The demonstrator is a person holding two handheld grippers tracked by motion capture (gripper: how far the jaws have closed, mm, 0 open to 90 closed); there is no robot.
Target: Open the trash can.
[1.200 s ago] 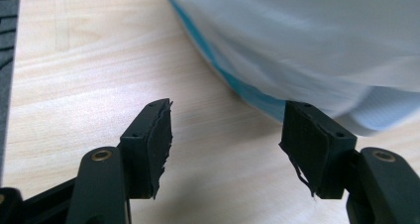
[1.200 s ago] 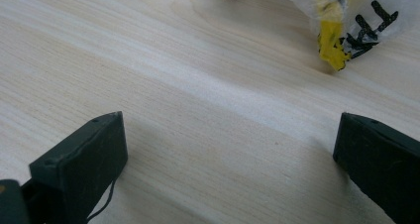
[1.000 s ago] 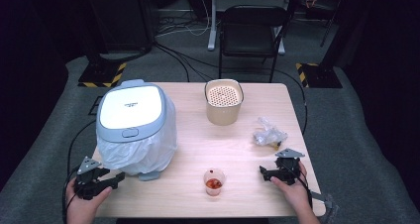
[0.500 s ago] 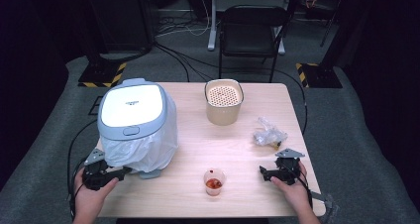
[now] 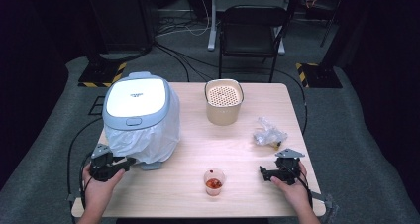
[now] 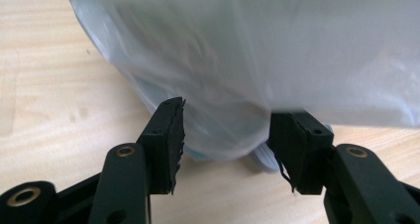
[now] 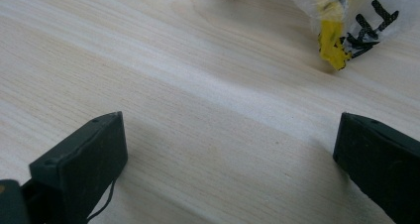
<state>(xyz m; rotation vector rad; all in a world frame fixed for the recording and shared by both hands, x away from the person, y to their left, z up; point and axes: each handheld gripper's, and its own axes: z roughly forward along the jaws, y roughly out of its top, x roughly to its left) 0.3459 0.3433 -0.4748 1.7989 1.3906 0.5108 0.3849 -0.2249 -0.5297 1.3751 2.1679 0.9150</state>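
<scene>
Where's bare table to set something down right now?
Bare wood lies between the bagged bin and the beige container, and between the small cup and the right gripper. It is crowded around the left gripper.

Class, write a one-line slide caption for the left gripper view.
Left tool closing around a fold of the translucent plastic bag covering the bin, above the wooden table.

My left gripper point(image 5: 130, 163) is black with brass-coloured rivets, and so is my right gripper point(image 5: 262, 172) at four o'clock. The bin point(image 5: 141, 116) at nine o'clock has a white lid with a pale blue-grey rim, and its liner bag point(image 6: 277, 50) is translucent milky white. The table point(image 5: 237, 149) is pale wood grain. The perforated canister point(image 5: 224, 102) is beige. The small clear cup point(image 5: 214, 181) holds something red. The crumpled wrapper point(image 7: 346, 21) is clear, with yellow and black print.
</scene>
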